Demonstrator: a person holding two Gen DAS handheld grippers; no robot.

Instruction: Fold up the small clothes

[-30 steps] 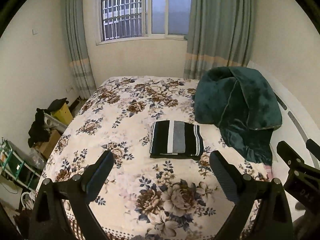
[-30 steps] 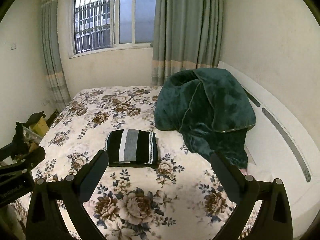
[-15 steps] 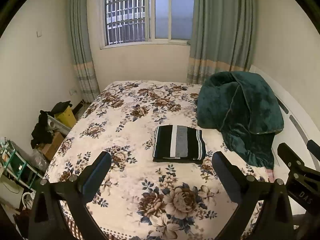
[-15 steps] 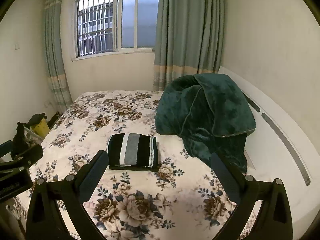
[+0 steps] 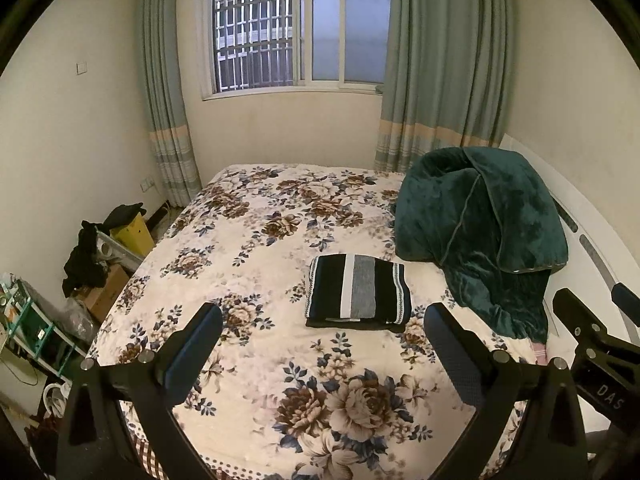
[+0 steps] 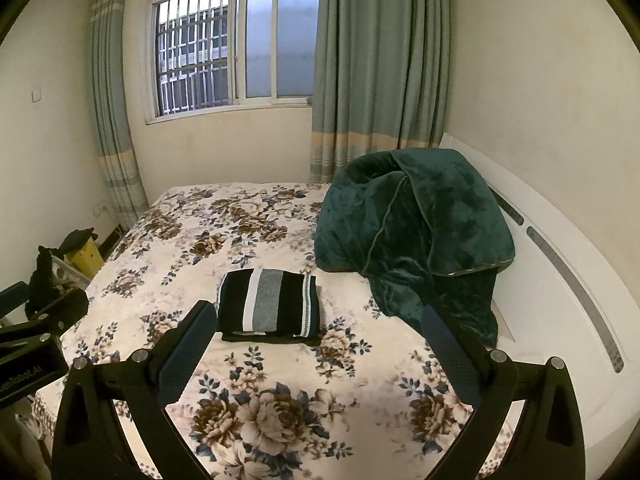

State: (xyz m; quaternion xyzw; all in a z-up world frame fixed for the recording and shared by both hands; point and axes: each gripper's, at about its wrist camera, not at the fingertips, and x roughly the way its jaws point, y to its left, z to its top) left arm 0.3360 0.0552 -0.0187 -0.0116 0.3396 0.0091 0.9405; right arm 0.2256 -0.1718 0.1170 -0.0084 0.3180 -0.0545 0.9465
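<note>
A folded black garment with white and grey stripes [image 5: 357, 291] lies flat on the floral bedspread [image 5: 260, 264], near the middle of the bed; it also shows in the right wrist view [image 6: 270, 307]. My left gripper [image 5: 323, 336] is open and empty, held above the near part of the bed, short of the garment. My right gripper [image 6: 319, 336] is open and empty too, held back from the garment. Each gripper shows at the edge of the other's view.
A dark green blanket [image 5: 484, 232] is heaped on the bed's right side against the white headboard [image 6: 560, 264]. Boxes, dark clothes and a small rack [image 5: 100, 256] stand on the floor left of the bed. A window with curtains is behind.
Both grippers have drawn back and risen from the bed, so the folded garment looks farther away. The garment has not moved.
</note>
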